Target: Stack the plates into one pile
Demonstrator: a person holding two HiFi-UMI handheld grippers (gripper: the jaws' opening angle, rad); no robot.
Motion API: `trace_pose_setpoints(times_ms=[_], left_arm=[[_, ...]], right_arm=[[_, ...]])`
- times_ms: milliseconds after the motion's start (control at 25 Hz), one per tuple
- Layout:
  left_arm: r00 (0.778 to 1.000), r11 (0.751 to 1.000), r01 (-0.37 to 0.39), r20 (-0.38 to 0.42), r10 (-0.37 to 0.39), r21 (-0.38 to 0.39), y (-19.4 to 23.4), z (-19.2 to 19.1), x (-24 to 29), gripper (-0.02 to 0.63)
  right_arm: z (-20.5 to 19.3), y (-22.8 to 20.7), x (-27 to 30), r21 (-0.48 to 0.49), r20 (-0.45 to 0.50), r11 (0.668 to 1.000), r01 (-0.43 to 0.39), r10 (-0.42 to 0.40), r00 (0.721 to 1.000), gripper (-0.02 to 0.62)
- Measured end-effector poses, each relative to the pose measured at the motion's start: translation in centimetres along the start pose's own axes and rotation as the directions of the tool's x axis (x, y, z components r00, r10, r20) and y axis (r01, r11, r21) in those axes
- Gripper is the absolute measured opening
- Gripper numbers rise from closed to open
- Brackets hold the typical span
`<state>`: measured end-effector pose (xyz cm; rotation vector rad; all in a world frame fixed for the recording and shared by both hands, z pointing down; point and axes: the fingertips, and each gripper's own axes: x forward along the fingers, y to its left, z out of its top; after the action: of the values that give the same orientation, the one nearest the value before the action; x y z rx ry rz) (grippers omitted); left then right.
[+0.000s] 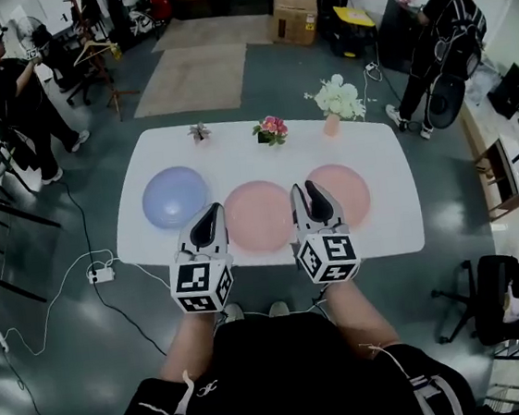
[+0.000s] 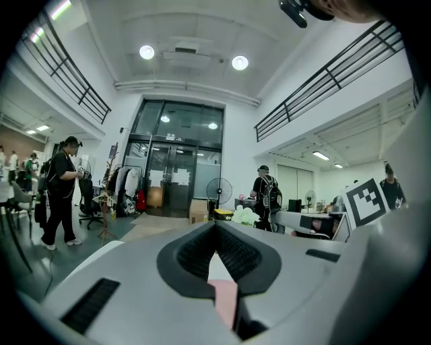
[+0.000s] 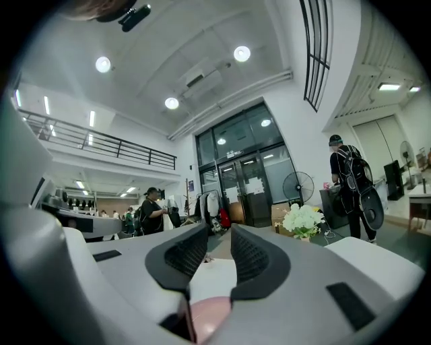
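Observation:
Three plates lie in a row on the white table (image 1: 392, 224): a blue plate (image 1: 174, 198) at the left, a pink plate (image 1: 259, 217) in the middle and a second pink plate (image 1: 346, 192) at the right. My left gripper (image 1: 212, 211) hovers level at the middle plate's left rim, jaws touching at the tips and empty. In the left gripper view, the left gripper (image 2: 215, 228) shows pink plate (image 2: 225, 300) below it. My right gripper (image 1: 305, 189) is between the two pink plates, jaws apart with nothing in them. The right gripper (image 3: 219, 237) has pink plate (image 3: 205, 320) beneath.
Along the table's far edge stand a small plant (image 1: 200, 131), a pot of pink flowers (image 1: 271, 130) and white flowers (image 1: 338, 98) in a pink vase. People stand at the far left and far right. Cables trail on the floor at the left; an office chair sits at the right.

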<state>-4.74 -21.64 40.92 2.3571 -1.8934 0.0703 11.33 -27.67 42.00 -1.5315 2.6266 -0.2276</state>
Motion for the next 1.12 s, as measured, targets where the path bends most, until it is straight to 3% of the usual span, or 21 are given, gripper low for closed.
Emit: trace_pose_setpoints(times_ms=[280,560,920,1000,1120], left_arm=[[0.998,0.998,0.054,-0.009,-0.054,0.011,1.4,0.5,2.0,0.012],[0.994,0.995,0.098,-0.046,-0.099,-0.012,3.1,-1.3,3.7,0.012],[0.985,0.991,0.131,-0.105,-0.135,-0.040,4.9,-4.2,5.0,0.012],[0.984,0.990,0.132,-0.116,-0.136,-0.045,5.3,-4.7,4.9,0.012],[0.982,0.990,0.130,-0.130,-0.135,-0.047,5.8,-5.1,4.8,0.014]], right_arm=[[-2.1,-1.0,2.1,0.044,-0.059,0.997,0.071,-0.068,0.996,0.110],[-9.4,-2.7,3.1,0.077,-0.227,0.982,0.170,-0.149,0.962,0.112],[-22.6,-5.0,2.0,0.182,-0.517,0.927,0.328,-0.193,0.834,0.117],[-25.0,-5.4,1.4,0.211,-0.571,0.904,0.372,-0.195,0.797,0.117],[-28.2,-5.9,0.7,0.289,-0.647,0.844,0.452,-0.176,0.742,0.118]])
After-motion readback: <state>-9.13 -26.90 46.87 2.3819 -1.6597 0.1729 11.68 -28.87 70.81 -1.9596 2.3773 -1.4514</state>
